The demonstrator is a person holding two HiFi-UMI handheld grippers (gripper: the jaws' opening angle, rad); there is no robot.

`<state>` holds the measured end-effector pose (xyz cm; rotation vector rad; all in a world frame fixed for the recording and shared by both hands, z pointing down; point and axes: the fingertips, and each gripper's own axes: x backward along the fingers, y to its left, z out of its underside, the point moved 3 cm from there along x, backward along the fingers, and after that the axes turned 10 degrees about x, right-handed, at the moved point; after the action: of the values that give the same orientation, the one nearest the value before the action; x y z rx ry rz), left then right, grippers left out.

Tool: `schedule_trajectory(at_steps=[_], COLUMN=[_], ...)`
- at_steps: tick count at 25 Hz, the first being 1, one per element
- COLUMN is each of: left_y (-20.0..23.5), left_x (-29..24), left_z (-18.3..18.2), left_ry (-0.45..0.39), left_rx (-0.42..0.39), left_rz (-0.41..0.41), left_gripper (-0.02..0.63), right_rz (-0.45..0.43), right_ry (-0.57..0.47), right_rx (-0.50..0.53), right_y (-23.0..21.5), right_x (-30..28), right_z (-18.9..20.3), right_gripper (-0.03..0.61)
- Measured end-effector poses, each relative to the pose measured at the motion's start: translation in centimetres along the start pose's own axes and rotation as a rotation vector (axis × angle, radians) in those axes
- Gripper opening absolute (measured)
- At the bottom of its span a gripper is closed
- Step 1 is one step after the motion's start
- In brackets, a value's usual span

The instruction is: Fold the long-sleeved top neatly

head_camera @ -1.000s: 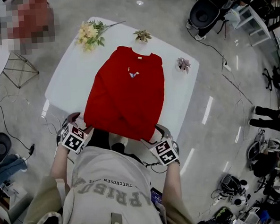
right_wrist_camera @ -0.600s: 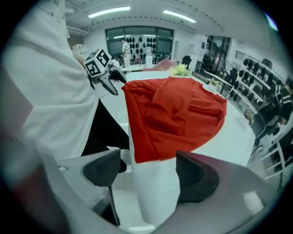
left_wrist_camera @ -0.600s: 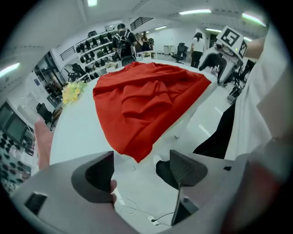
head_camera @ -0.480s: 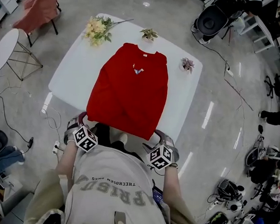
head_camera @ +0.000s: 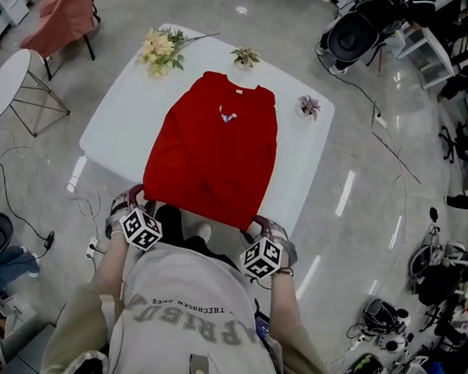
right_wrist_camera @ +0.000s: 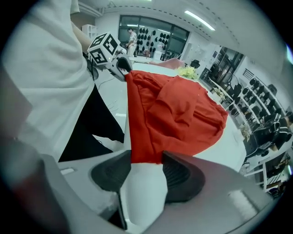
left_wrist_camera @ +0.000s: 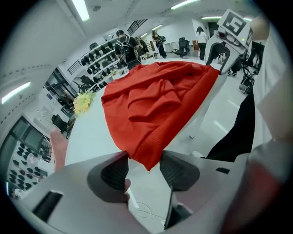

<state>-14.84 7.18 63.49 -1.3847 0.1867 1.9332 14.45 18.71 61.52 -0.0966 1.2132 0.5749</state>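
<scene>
The red long-sleeved top (head_camera: 212, 144) lies flat on the white table (head_camera: 119, 118), collar at the far side, its hem hanging over the near edge. My left gripper (head_camera: 142, 200) is at the hem's left corner. In the left gripper view that corner of the top (left_wrist_camera: 155, 100) hangs between the left gripper's (left_wrist_camera: 144, 157) jaws, which have just been closing; a gap still shows. My right gripper (head_camera: 260, 222) is at the hem's right corner. There too the top's (right_wrist_camera: 178, 114) edge sits between the right gripper's (right_wrist_camera: 145, 160) closing jaws, unpinched.
Yellow flowers (head_camera: 156, 46) and two small potted plants (head_camera: 244, 57) (head_camera: 308, 104) stand near the table's far edge. A round side table (head_camera: 6, 81) and a draped chair (head_camera: 69, 18) are at the left. Cables cross the floor; an office chair (head_camera: 351, 29) is far right.
Both grippers have dropped and drawn in to the hem's corners and rolled. Their jaws have narrowed round the hem. The top has not shifted.
</scene>
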Motion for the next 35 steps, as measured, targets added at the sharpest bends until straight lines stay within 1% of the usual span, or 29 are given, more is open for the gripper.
schedule_trajectory(at_steps=[2, 4, 5, 7, 9, 13, 16, 19, 21, 23, 27, 30, 32, 35], left_y=[0.2, 0.3, 0.3, 0.4, 0.5, 0.4, -0.2, -1.4, -1.8, -1.6, 0.5, 2.3, 3.8, 5.8], left_x=[0.1, 0.3, 0.5, 1.2, 2.2, 4.7, 7.0, 7.9, 8.0, 8.2, 8.4, 7.9, 7.1, 5.1], left_z=[-0.4, -0.8, -1.1, -1.5, -1.8, -2.1, -2.1, -1.1, -0.7, -1.1, -3.4, -6.4, -8.5, -11.5], left_ry=[-0.011, -0.018, -0.023, -0.032, -0.04, -0.056, -0.065, -0.047, -0.038, -0.038, -0.039, -0.081, -0.111, -0.123], left_rx=[0.007, 0.013, 0.02, 0.046, 0.065, 0.062, 0.092, 0.102, 0.098, 0.101, 0.15, 0.204, 0.237, 0.254], left_rz=[0.011, 0.036, 0.051, 0.085, 0.111, 0.136, 0.158, 0.176, 0.181, 0.179, 0.164, 0.178, 0.19, 0.194], left_gripper=[0.185, 0.118, 0.082, 0.069, 0.064, 0.061, 0.06, 0.06, 0.06, 0.06, 0.061, 0.061, 0.061, 0.061], right_rz=[-0.011, -0.017, -0.017, -0.014, -0.01, -0.01, -0.059, -0.117, -0.132, -0.136, -0.146, -0.131, -0.107, -0.081], right_ry=[-0.004, -0.012, -0.018, -0.036, -0.054, -0.091, -0.106, -0.102, -0.113, -0.144, -0.219, -0.262, -0.278, -0.278], right_rx=[-0.008, -0.022, -0.03, -0.043, -0.051, -0.055, -0.068, -0.066, -0.073, -0.104, -0.212, -0.281, -0.319, -0.378], right_y=[-0.1, -0.2, -0.4, -0.7, -1.0, -1.4, -0.4, 0.7, 0.7, -0.1, -2.9, -6.3, -8.8, -12.4], right_x=[0.0, 0.2, 0.4, 1.0, 1.7, 3.9, 5.3, 5.6, 5.8, 6.2, 6.9, 7.3, 7.4, 7.1], right_z=[0.2, 0.2, 0.2, 0.1, 0.1, -0.3, -0.2, 0.6, 0.8, 0.6, -0.1, -0.3, -0.2, -0.4], right_gripper=[0.209, 0.191, 0.145, 0.106, 0.086, 0.069, 0.067, 0.066, 0.066, 0.066, 0.066, 0.066, 0.066, 0.066])
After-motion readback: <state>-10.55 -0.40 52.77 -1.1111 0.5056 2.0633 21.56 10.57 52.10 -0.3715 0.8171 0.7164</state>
